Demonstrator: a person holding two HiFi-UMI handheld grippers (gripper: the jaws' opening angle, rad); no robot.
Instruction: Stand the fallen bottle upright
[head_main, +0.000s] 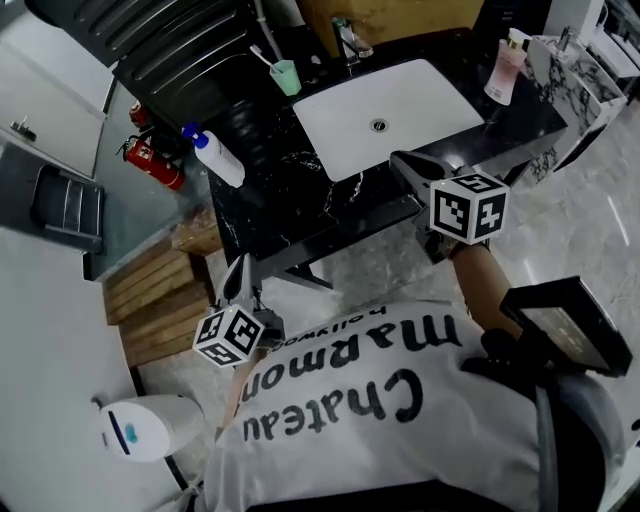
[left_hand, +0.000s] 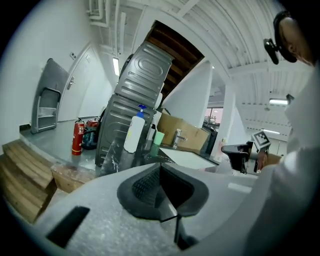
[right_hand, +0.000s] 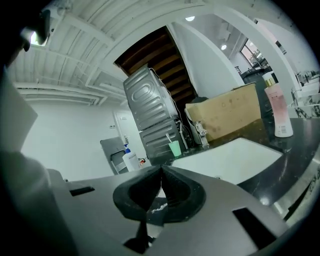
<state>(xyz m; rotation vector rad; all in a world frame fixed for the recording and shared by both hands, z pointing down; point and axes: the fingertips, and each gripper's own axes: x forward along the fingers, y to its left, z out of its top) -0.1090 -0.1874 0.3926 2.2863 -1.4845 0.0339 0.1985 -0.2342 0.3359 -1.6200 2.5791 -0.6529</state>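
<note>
nearest the camera is the person's white printed shirt. just past it, the left gripper hangs over the floor short of the black marble counter; its own view shows the jaws pressed together with nothing between them. the right gripper sits higher, over the counter's front edge beside the white sink, and its jaws also meet at the tip, holding nothing.

the sink is a shallow rectangular basin with a round drain in the middle. at the counter's left end stands the white bottle with a blue pump cap. the left gripper view shows it upright on its base near the corner, well apart from both grippers. its body is opaque, so what is inside cannot be told.

further back, left of the faucet, a green cup stands upright with a toothbrush leaning out of it. at the far right corner of the counter the pink bottle with a pale cap is upright too.

behind the faucet is a cardboard box; its contents are hidden. on the floor left of the counter are red fire extinguishers and wooden steps.
</note>
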